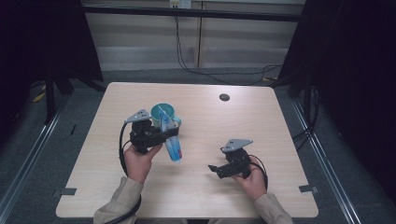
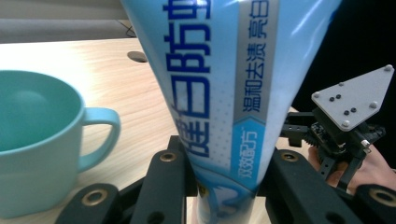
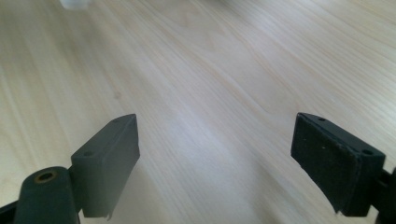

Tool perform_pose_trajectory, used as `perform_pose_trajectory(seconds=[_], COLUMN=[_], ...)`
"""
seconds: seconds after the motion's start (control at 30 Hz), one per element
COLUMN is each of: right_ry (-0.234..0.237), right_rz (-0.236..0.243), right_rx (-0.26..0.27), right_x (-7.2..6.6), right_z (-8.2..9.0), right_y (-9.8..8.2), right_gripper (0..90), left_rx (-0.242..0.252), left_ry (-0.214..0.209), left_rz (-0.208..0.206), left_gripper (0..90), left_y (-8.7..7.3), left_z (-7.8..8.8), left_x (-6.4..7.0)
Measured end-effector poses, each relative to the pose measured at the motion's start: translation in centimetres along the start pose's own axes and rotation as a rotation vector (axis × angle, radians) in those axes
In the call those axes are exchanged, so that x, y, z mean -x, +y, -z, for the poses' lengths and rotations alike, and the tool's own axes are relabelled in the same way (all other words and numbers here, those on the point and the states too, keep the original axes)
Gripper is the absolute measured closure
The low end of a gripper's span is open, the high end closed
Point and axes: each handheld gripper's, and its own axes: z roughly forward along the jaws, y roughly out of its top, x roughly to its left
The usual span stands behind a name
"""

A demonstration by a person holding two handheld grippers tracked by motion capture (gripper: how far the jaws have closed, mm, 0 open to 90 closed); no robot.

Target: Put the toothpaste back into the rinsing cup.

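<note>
My left gripper (image 1: 171, 133) is shut on a blue and white toothpaste tube (image 1: 173, 144), which slants across its jaws above the table. In the left gripper view the tube (image 2: 219, 79) rises wide and printed between the two black jaws, pinched at its narrow part. A teal mug (image 1: 163, 112) stands just behind the tube, its handle (image 2: 100, 135) turned toward the jaws. At the right front my right gripper (image 1: 215, 170) is held low over the wood, pointing left. Its jaws stand wide open with only bare tabletop (image 3: 215, 93) between them.
The light wooden table (image 1: 261, 126) has a dark round hole (image 1: 224, 97) near its far edge. My right gripper's grey plate (image 2: 355, 95) shows past the tube. A small blurred white thing (image 3: 74, 3) lies at the top of the right gripper view. Dark curtains flank the table.
</note>
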Motion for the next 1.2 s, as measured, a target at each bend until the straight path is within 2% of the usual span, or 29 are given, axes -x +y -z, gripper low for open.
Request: perform_pose_trajectory(seconds=[0.17,0.27,0.33,0.43,0.63,0.7,0.83,0.9,1.2], right_ry=[-0.040,-0.062,-0.057,-0.048,-0.030,-0.018,-0.021,-0.011,-0.011], right_rz=[0.000,0.028,0.039,0.030,0.014,-0.018,-0.007,-0.023,-0.022], right_rx=[-0.008,-0.021,-0.033,-0.048,-0.023,-0.022,-0.020,-0.025,-0.025], right_x=[0.2,0.1,0.1,0.3,0.7,0.9,0.8,0.9,0.9], right_z=[-0.4,-0.6,-0.8,-1.0,-1.1,-1.1,-1.0,-1.1,-1.1], right_y=[-0.9,-1.2,-1.4,-1.8,-2.2,-2.4,-2.4,-2.4,-2.4], right_gripper=[14.8,14.7,14.2,14.1,13.5,13.5,13.5,13.0,13.0], left_rx=[-0.012,-0.018,-0.021,-0.023,-0.032,-0.035,-0.034,-0.033,-0.025], left_ry=[0.027,0.043,0.053,0.064,0.081,0.088,0.099,0.105,0.127], left_rz=[-0.015,-0.025,-0.028,-0.034,-0.043,-0.046,-0.042,-0.043,-0.050], left_gripper=[74.5,74.5,74.5,74.5,74.5,74.5,74.5,74.5,74.5], left_y=[0.5,0.9,1.2,1.5,1.9,2.2,2.5,2.7,4.2], left_z=[0.4,0.7,1.0,1.4,1.8,2.0,2.2,2.4,3.3], left_x=[-0.3,-0.4,-0.5,-0.7,-0.9,-1.0,-1.2,-1.3,-1.6])
